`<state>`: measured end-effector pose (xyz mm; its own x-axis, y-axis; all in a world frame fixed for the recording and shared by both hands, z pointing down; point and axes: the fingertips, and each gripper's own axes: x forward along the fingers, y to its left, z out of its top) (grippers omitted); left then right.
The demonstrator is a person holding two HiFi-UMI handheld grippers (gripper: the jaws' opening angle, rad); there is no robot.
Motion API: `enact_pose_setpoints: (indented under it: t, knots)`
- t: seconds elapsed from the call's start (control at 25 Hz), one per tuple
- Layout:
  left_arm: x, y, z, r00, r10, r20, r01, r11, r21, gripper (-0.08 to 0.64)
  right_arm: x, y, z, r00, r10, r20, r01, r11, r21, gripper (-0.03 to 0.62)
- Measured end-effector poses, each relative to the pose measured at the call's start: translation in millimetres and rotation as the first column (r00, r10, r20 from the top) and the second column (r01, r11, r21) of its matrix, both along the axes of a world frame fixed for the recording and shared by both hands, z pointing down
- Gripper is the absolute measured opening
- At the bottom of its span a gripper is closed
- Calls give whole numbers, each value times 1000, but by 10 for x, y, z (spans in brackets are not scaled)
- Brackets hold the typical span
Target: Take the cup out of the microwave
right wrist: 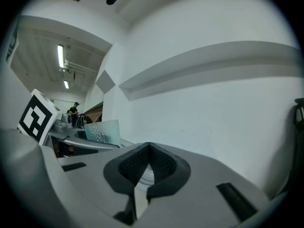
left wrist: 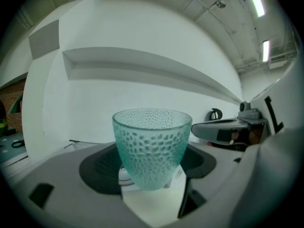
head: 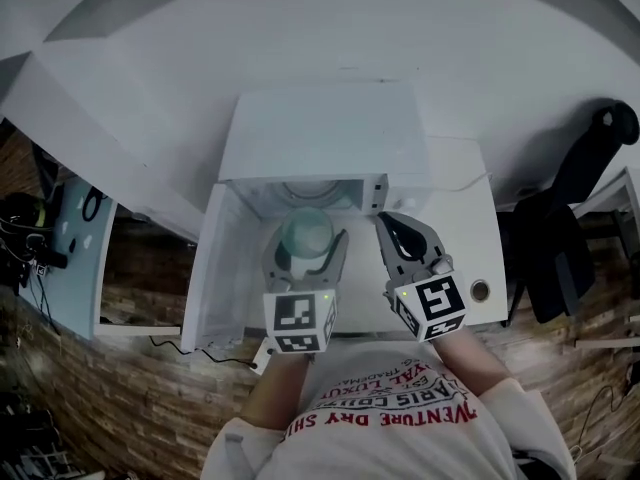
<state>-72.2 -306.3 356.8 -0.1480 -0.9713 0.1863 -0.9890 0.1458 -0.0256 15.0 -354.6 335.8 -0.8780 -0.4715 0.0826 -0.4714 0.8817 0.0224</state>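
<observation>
Just outside the open microwave (head: 318,138): left tool (head: 308,243) grips the teal dimpled glass cup (left wrist: 151,146) low on its body, upright, likely to avoid tipping. Right tool (right wrist: 148,151) closed, empty, alongside.

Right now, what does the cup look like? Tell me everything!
The cup is see-through blue-green glass, bumpy with little dimples all over. It is wide at the smooth round rim and narrows to a small base. It has no handle and looks empty. It stands upright between the jaws of the left gripper, which press its sides. Seen from above, it is just outside the open microwave.
</observation>
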Motion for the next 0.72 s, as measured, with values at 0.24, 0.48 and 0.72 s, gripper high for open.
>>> enact_pose_setpoints:
  t: [0.24, 0.48, 0.72]
  knots:
    - [97, -69, -47, 1000, 24, 6, -24, 1000, 4, 365, 44, -29, -19, 1000, 15, -5, -15, 999, 29, 5]
    - [129, -96, -49, 999, 38, 13, -38, 999, 0, 365, 49, -25, -29, 1000, 7, -7, -7, 999, 35, 5]
    - [140, -119, -28, 998, 61, 9, -61, 998, -12, 365, 59, -56, 5, 1000, 27, 8, -27, 1000, -2, 5]
